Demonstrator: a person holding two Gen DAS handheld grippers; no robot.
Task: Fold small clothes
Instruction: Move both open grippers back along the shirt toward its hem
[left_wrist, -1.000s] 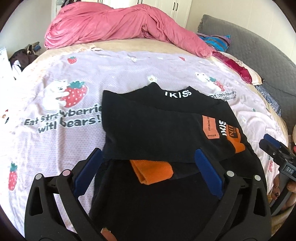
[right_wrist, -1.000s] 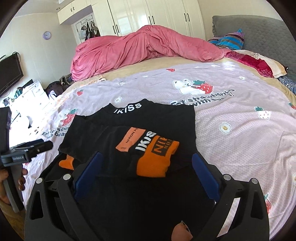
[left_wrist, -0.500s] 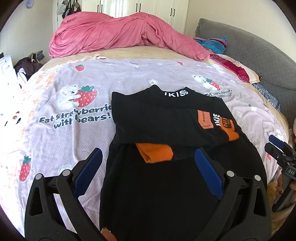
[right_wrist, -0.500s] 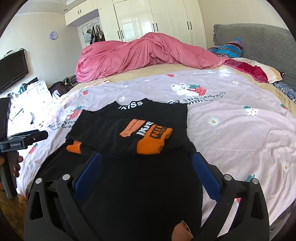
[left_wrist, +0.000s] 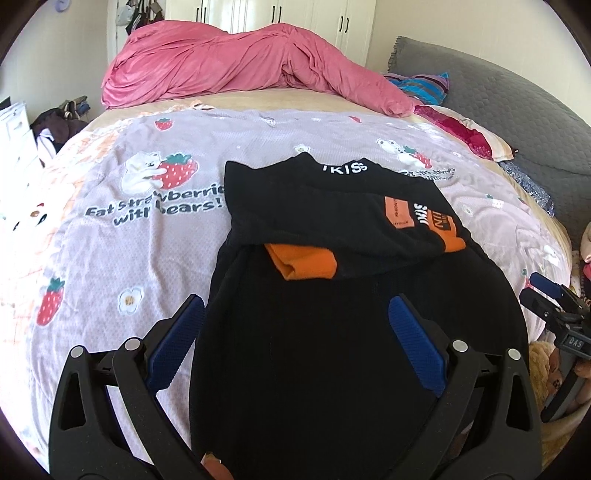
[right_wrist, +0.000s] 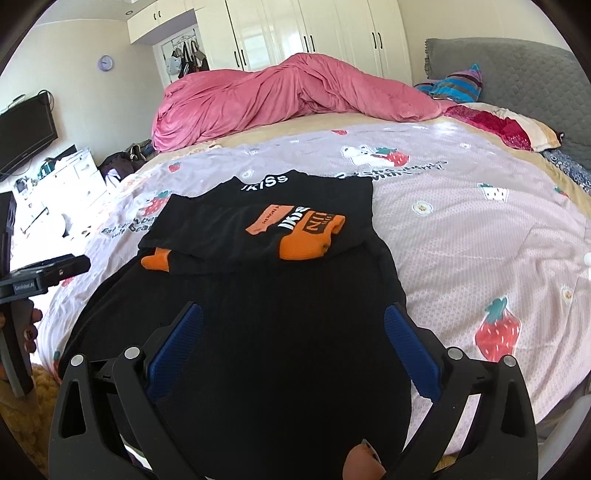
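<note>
A black sweater (left_wrist: 332, 332) (right_wrist: 258, 314) with a white "IKISS" collar lies on the bed, both sleeves folded across the chest so the orange cuffs (left_wrist: 301, 260) (right_wrist: 306, 245) show. My left gripper (left_wrist: 295, 325) is open above the sweater's lower left part, its left finger over the bed cover. My right gripper (right_wrist: 293, 325) is open above the lower right part of the hem. Nothing is held by either. The right gripper (left_wrist: 554, 306) also shows at the right edge of the left wrist view, the left gripper (right_wrist: 40, 273) at the left edge of the right wrist view.
A lilac strawberry-and-bear bed cover (left_wrist: 129, 229) (right_wrist: 480, 240) lies under the sweater. A pink duvet (left_wrist: 240, 70) (right_wrist: 288, 96) is heaped at the far end, with pillows (right_wrist: 498, 125) and a grey headboard (left_wrist: 498, 96) on the right. White drawers (right_wrist: 62, 184) stand left of the bed.
Both grippers have drawn back toward the near edge of the bed and risen, so more of the sweater's lower body shows. The sweater has not moved; both grippers stay open.
</note>
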